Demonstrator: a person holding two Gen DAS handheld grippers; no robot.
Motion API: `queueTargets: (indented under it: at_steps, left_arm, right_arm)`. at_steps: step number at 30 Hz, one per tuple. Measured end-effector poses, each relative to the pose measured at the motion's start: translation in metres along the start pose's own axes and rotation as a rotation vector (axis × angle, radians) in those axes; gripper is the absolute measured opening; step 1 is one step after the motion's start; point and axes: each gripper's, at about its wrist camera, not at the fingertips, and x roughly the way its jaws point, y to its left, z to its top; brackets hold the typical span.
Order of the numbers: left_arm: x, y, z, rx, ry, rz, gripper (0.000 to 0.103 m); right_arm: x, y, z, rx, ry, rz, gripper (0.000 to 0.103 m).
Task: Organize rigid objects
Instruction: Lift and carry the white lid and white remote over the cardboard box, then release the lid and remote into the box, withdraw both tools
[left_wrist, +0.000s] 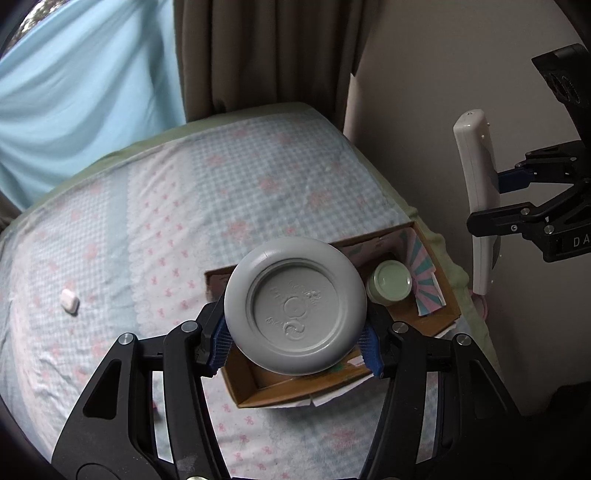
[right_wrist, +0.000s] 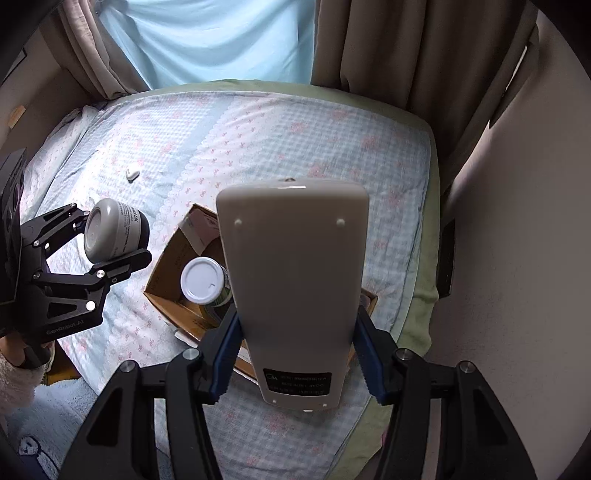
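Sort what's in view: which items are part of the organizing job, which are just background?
Job:
- grey round plastic jar, clamped in left gripper
- white slab-shaped remote control, clamped in right gripper
- open brown cardboard box
- white-lidded jar already in the box
- small white rounded case, loose on the bed

Background:
- checked floral bedsheet
- brown curtains

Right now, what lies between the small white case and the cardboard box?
Only bare patterned bedsheet between the white case and cardboard box, clearest in the right wrist view.
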Motion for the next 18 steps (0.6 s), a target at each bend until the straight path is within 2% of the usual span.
queueTargets:
  at_steps: [7,18]
  left_arm:
    - [0.053,-0.027,0.001,0.035,0.066,-0.024,0.053]
    - [0.14,-0.028,0.008,0.032,0.122,-0.024,0.053]
  right_arm:
    - [0.049,-0.018,-0.02,0.016,0.035,0.024,0.053]
    - [0.113,-0.021,-0.037,-0.016,0.061,0.061,0.053]
